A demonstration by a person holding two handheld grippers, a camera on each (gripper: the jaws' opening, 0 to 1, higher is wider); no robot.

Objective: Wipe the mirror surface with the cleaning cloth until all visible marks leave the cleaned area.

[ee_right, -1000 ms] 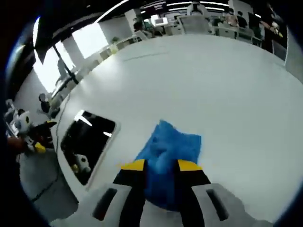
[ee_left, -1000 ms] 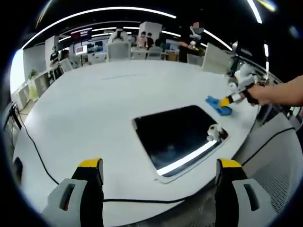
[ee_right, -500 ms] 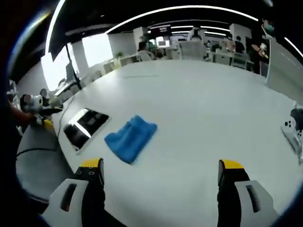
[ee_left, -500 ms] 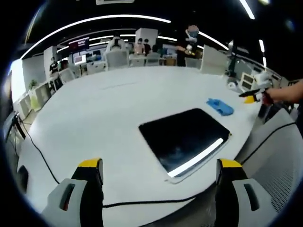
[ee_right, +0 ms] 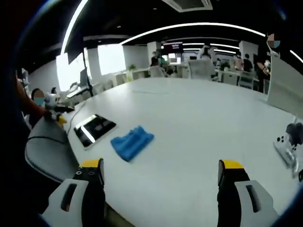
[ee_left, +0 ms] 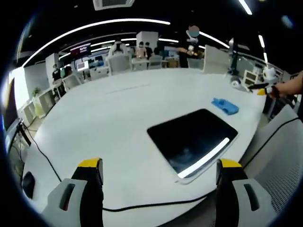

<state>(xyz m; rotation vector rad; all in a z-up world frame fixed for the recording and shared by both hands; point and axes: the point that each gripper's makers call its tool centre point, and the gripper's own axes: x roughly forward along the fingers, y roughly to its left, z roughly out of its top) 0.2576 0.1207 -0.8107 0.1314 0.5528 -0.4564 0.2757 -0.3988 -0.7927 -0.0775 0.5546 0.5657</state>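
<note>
A dark rectangular mirror (ee_left: 193,139) lies flat on the white table (ee_left: 109,118), reflecting a ceiling light strip. The crumpled blue cloth (ee_left: 225,105) rests on the table just beyond the mirror's far right corner. My left gripper (ee_left: 156,170) is open, held back from the table's near edge with nothing between its jaws. In the right gripper view the mirror (ee_right: 94,128) sits at the left with the blue cloth (ee_right: 132,141) beside it. My right gripper (ee_right: 158,170) is open and empty, well back from the cloth. It also appears far right in the left gripper view as the right gripper (ee_left: 263,89).
A black cable (ee_left: 42,163) runs along the table's near edge. A white device (ee_right: 286,146) lies at the right of the table. Chairs, desks and people stand in the background beyond the far edge.
The right gripper let go of the blue cloth, opened, and pulled away to the right. The cloth now lies loose beside the mirror. The left view shifted slightly.
</note>
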